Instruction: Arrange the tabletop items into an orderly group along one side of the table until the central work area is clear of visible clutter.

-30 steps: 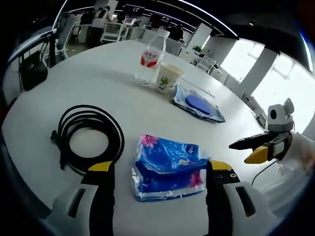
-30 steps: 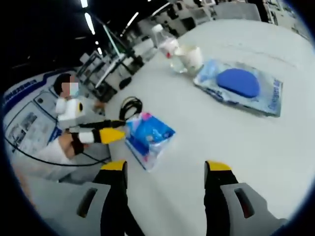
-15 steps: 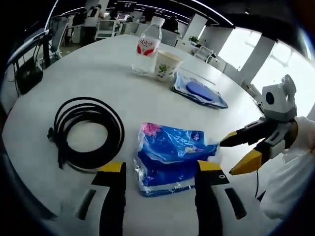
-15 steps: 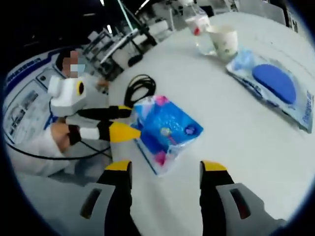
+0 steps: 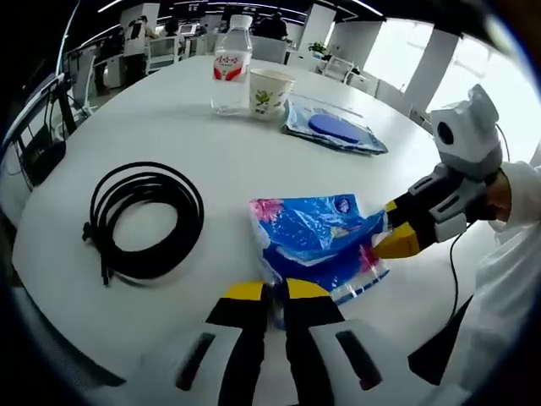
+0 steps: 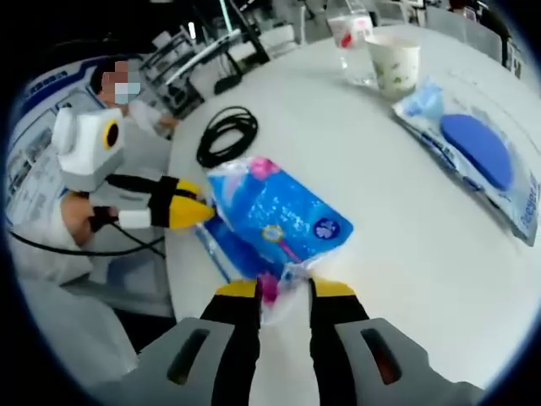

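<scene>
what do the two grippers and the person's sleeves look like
Both the left gripper and right gripper have light grey bodies with black jaws tipped in yellow. Seen from the other side, each carries a white housing, and a thin black cable trails from the right one. The person wears white sleeves.

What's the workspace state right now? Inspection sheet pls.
Surface: white round table, mostly bare between items.
Job's things: blue tissue pack near the table edge; water bottle and paper cup side by side at the far side; flat blue pouch beside the cup.
Clutter: nothing seen beyond these.
Grippers: left gripper shut on one end of the tissue pack; right gripper shut on the opposite end.
Cables: coiled black cable lying flat, apart from the pack.
Surroundings: open office, desks and chairs behind; a person's white sleeve.
</scene>
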`<state>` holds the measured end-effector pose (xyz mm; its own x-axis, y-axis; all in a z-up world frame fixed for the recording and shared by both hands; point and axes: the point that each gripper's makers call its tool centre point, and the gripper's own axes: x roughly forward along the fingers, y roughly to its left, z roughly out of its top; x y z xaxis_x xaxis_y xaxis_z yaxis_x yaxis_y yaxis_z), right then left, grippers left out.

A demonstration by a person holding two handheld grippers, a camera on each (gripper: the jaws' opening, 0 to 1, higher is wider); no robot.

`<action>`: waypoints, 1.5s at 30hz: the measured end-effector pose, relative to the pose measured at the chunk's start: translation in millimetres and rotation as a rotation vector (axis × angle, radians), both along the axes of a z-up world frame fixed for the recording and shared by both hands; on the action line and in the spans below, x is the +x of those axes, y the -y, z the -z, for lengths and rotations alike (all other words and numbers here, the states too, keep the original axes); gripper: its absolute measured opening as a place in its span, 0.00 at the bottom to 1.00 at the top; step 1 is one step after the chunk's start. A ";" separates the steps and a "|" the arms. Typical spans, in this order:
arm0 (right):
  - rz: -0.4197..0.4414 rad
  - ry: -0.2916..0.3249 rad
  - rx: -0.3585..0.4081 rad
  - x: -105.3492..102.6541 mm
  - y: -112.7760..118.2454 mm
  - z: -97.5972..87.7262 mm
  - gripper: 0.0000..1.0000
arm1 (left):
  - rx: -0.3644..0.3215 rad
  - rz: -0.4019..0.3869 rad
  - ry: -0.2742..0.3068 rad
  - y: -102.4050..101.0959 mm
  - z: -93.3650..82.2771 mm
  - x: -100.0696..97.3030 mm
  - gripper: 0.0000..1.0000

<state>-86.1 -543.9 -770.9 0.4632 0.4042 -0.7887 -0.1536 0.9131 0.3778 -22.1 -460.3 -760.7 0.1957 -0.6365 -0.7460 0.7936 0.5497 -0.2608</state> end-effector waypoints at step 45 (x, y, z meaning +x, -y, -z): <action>0.640 0.177 0.108 -80.1 132.6 -73.8 0.00 | -0.056 0.429 0.017 145.7 -58.2 -62.4 0.01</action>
